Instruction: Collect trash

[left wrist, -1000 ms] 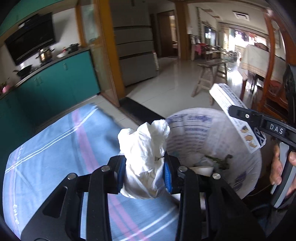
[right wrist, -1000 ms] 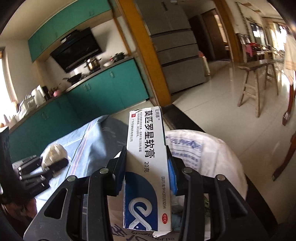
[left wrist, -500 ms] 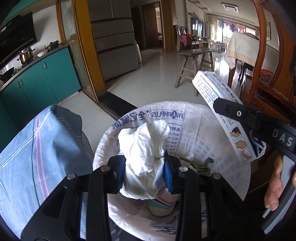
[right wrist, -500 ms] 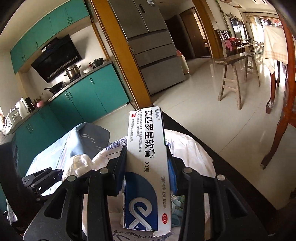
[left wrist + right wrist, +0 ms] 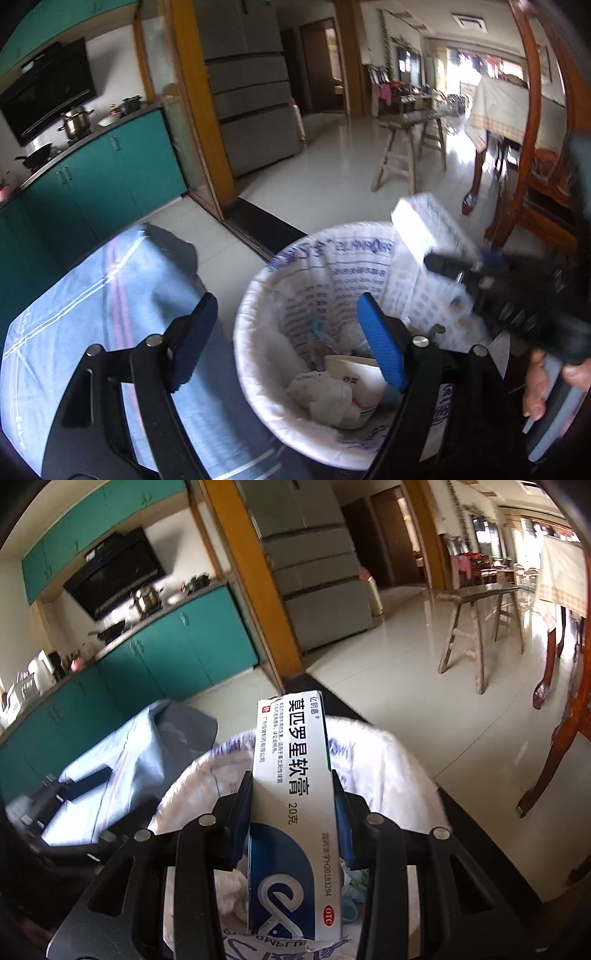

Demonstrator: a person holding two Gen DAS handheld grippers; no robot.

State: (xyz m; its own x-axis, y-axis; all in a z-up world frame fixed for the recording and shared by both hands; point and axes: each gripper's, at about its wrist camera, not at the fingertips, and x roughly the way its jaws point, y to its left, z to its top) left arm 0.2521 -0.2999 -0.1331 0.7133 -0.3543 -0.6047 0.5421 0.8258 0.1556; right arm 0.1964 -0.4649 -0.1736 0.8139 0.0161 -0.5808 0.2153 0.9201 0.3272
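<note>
A trash bin lined with a white printed bag [image 5: 255,295] stands beside the table. My left gripper [image 5: 286,343] is open and empty above the bin's near rim. A crumpled white tissue [image 5: 325,397] lies inside the bin beside a paper cup [image 5: 354,373]. My right gripper [image 5: 293,819] is shut on a white and blue medicine box [image 5: 295,794] and holds it over the bin [image 5: 384,771]. The box also shows in the left wrist view [image 5: 432,229], at the bin's far right rim.
A table with a light blue striped cloth [image 5: 92,295] lies left of the bin. Teal kitchen cabinets [image 5: 103,177] stand behind it. A wooden stool [image 5: 406,151] and a dark wooden table leg [image 5: 554,753] stand on the tiled floor to the right.
My left gripper has opened and the crumpled tissue has dropped into the bin. The right gripper with the medicine box has come lower over the bin.
</note>
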